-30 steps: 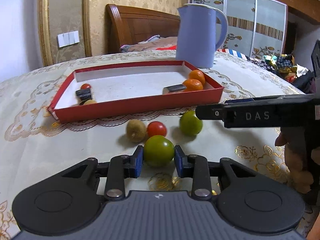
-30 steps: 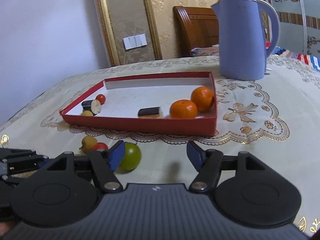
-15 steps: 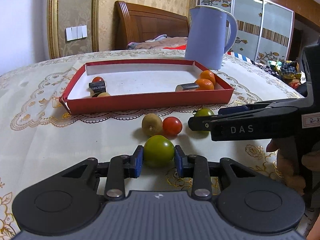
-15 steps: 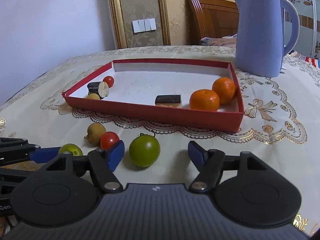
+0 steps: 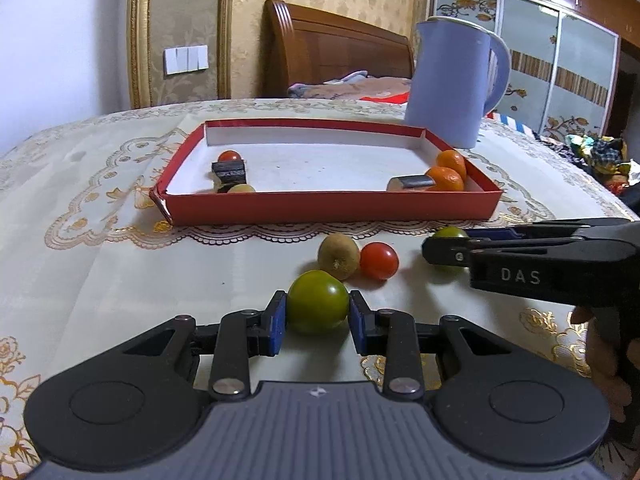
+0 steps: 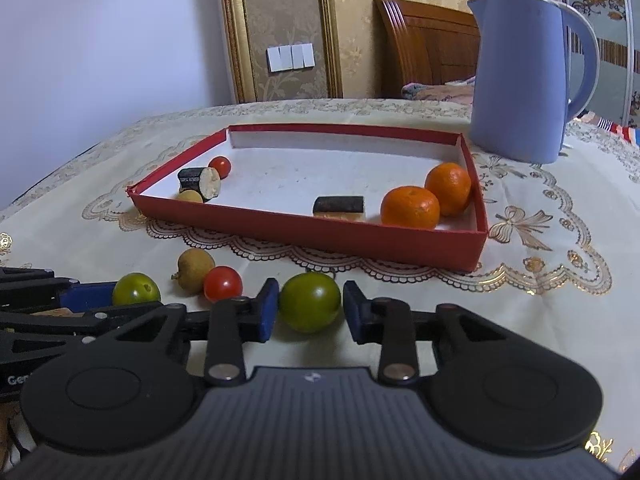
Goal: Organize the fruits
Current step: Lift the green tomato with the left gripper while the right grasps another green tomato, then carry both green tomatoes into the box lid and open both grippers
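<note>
My left gripper (image 5: 317,316) is closed on one green tomato (image 5: 317,302), blue pads touching both sides at its widest part, fruit low over the tablecloth (image 5: 120,264), whether lifted I can't tell. Just past it sit a brown longan (image 5: 338,254) and a red cherry tomato (image 5: 379,260), touching. My right gripper (image 6: 309,314) straddles the second green tomato (image 6: 309,307), jaws apart with small gaps each side, not clamped. Ahead, the red tray (image 6: 320,236) holds two oranges (image 6: 428,198) at its right end. Judgement: tomatoes are light, smooth, soft-skinned and roll easily, so grip at the equator, gently, no squeezing. A blue kettle (image 6: 520,80) stands behind the tray.
</note>
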Available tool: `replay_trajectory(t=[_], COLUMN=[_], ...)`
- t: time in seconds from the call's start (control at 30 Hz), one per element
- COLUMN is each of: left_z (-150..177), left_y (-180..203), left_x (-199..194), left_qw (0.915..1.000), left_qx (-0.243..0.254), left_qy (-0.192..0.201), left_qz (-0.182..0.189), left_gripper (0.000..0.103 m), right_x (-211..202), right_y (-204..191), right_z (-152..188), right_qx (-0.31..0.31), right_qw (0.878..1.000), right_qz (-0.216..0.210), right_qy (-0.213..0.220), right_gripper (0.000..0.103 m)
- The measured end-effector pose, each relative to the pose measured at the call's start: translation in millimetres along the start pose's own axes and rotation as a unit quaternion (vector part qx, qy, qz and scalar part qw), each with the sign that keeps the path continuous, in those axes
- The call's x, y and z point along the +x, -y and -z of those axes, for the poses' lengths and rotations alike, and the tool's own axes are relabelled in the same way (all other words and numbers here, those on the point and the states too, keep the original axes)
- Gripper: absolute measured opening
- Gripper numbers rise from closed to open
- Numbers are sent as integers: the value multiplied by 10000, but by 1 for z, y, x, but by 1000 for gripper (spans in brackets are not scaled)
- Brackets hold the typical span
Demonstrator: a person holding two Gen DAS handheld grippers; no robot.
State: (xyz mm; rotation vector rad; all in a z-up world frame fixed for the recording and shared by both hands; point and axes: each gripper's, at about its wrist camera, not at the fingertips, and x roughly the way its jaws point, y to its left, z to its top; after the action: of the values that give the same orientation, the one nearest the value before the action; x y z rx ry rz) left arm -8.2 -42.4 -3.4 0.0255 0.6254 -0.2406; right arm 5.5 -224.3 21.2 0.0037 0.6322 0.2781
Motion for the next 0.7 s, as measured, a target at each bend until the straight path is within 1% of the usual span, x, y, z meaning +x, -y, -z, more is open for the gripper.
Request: replay_trajectory(t=[0.17, 0.27, 0.43, 0.53, 0.7], left_z=[-6, -9, -14, -20, -30], left_y=[-6, -8, -5, -4, -2], left_x=[2, 2, 1, 2, 2], left_qw=[9996, 9991, 9976, 9974, 9969], left_qx=[-217, -301, -272, -293, -327], left_qy=[4, 72, 166, 154, 202], left_qz=[-175, -294, -610, -633, -693], left_gripper=[32, 32, 32, 32, 32], right_x=[0, 0, -4, -8, -13], right_y=[-3, -3, -4, -6, -9], right_z=[0, 0, 1, 0, -3], right_qx=[-85, -78, -79, -164, -248], right_qw=[9999, 9999, 9996, 9992, 9989], right_qz=[57, 100, 201, 258, 258], right_qy=[10, 24, 157, 257, 286], right_gripper=[31, 31, 31, 31, 31])
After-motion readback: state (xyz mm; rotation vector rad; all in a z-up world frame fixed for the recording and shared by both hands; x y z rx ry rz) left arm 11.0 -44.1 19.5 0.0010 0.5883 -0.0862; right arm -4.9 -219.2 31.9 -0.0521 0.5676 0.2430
